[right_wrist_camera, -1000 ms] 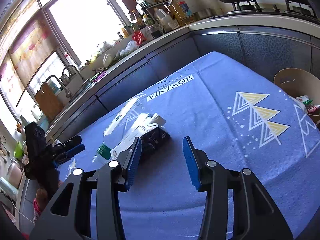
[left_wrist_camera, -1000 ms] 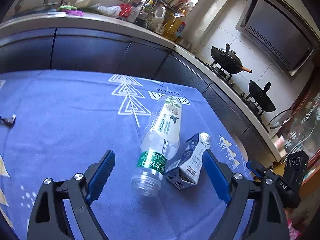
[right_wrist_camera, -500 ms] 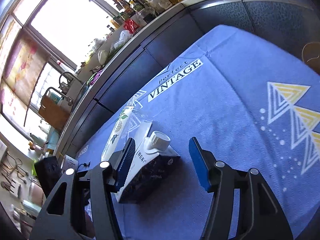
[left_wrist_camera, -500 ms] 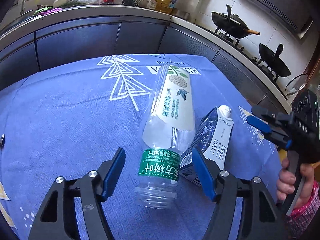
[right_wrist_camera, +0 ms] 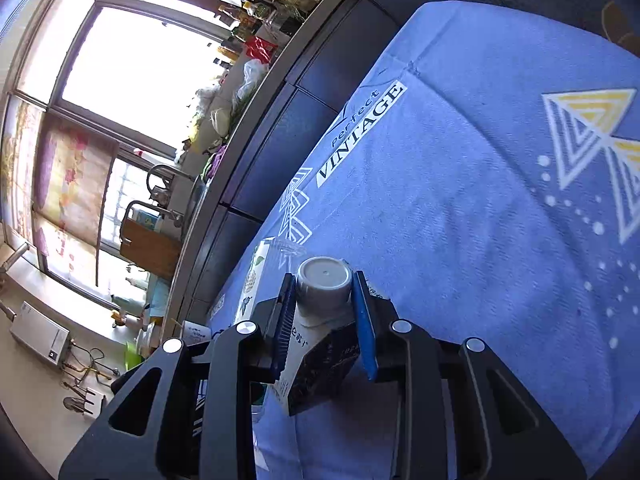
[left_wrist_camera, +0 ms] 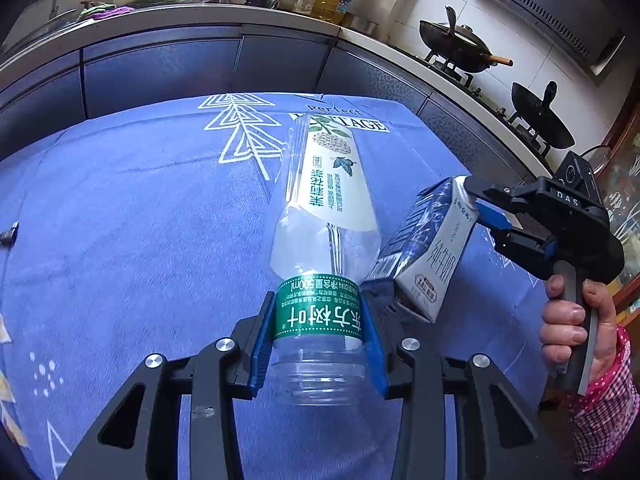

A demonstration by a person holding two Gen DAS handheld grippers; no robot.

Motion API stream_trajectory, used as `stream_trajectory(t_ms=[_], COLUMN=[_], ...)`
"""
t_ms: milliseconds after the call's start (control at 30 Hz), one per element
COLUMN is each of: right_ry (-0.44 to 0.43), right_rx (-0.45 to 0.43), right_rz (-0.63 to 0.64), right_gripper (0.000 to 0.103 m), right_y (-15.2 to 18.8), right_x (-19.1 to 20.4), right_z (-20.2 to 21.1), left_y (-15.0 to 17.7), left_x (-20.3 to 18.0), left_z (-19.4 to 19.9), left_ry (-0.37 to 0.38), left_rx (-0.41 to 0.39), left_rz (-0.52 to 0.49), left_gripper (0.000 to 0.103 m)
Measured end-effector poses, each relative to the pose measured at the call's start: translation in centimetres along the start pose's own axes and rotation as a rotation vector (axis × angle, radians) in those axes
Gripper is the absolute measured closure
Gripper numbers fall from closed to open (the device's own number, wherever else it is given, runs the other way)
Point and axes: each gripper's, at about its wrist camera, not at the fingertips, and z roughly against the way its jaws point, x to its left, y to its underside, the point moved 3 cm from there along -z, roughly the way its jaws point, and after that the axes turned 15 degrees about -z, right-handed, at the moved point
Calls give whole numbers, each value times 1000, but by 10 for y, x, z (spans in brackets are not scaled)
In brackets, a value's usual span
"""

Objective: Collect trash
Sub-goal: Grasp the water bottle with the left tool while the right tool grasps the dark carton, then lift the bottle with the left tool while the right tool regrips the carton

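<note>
A clear plastic bottle with a white label and a green band lies on the blue tablecloth. My left gripper is shut on the bottle at its green band. A dark blue and white drink carton with a grey cap sits right of the bottle, tilted up. My right gripper is shut on the carton at its cap end; it also shows in the left wrist view. The bottle's far end shows in the right wrist view.
A dark cabinet front with a cluttered counter runs along the table's far side. Two woks stand on the stove at the right. A small dark object lies at the cloth's left edge. A sink lies under the window.
Both grippers have moved in and shut: the left on the bottle's green band, the right on the carton's cap end. The carton has tilted up off the cloth.
</note>
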Motion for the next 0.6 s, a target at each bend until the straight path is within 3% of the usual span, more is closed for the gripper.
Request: stream_trajectory(t_ms=[233,267,333,400,467,600], right_ry=[-53,-48,-25,13,55,150], right_rx=[0,6,25,44,62,47], right_rz=[-142,-149,-143,-94,0,255], right_gripper=[75,74,72,69,50,47], right_y=[30,36,50,64,80,110], right_x=[-59,-65,-73,-74,-68,-48], right_z=[71,76,81,83,82,90], left_y=[60,66,74,73,65,44], left_x=[-23,-25,-30,-32,-35,-35], left_z=[26,27,28,35,44,45], left_ry=[-36,-42,-66,-102,-147,-238], left_rx=[37,48,79,68,36,21], left_rz=[46,58,69,58,35,-4], left_gripper=[62,60,46,25,22,18])
